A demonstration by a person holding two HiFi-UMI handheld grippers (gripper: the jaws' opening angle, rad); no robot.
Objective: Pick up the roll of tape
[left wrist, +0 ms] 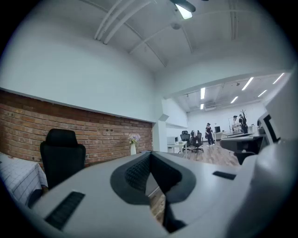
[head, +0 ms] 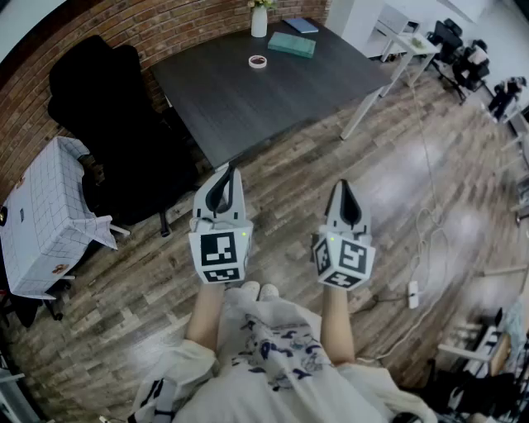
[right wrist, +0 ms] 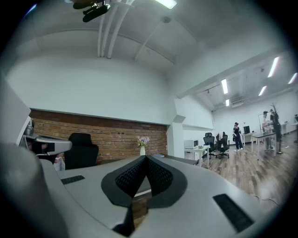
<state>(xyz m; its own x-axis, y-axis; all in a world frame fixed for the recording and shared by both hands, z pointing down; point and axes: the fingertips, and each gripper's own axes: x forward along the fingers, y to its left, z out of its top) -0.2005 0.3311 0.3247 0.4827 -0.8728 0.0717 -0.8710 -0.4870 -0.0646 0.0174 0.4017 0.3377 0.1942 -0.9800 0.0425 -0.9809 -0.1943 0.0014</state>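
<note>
Left claw [head: 229,168], right claw [head: 343,185]: both closed tight, empty, held level at frame centre. Roll of tape [head: 258,61] on dark bench [head: 240,107], upper centre, well apart from claws.

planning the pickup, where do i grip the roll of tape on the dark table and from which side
The roll of tape appears to lie flat on the dark table, hole up. Probably pinch its near wall from above, one jaw inside the hole. The vase behind and teal book beside leave the near side freest.
</note>
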